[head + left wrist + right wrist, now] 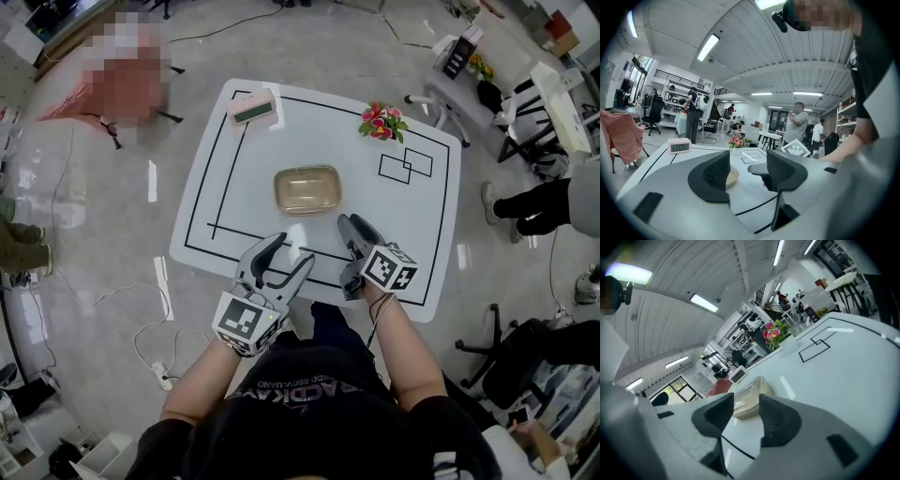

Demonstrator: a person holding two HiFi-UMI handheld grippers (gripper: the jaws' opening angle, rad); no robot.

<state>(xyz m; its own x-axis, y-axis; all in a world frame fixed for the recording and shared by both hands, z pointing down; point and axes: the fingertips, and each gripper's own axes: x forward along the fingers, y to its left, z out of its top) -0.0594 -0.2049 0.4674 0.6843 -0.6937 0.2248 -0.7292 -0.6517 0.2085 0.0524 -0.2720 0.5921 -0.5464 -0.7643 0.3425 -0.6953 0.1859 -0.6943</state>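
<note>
**Container.** The container [307, 189] is a shallow rectangular tray with rounded corners. It is tan, translucent and glossy, and looks like plastic. It lies flat at the centre of the counter [253, 155].

**Surfaces.** The counter is a smooth white slab with rounded corners, marked with a thin black line [217, 159] that frames most of its top. The jaws of both tools are dark, with ribbed inner pads. Each tool carries a cube printed with square black-and-white markers.

**Left hand-held gripper.** The left hand-held gripper [289, 251] is at the near edge of the counter, by the front run of the black line. Its jaws stand wide apart with nothing between them. The container lies ahead of it and slightly to its right, well apart. In the left gripper view the container [733, 176] shows low in the gap, partly behind the left jaw.

**Right hand-held gripper.** The right hand-held gripper [352, 226] is nearer the container, which lies ahead and to its left, not touching. Its jaws are apart and empty. In the right gripper view the container [750, 398] shows in the gap beyond the jaw tips.

**Other items.** A pink clock [253, 108] stands at the far left corner, and flowers [382, 122] at the far right.
</note>
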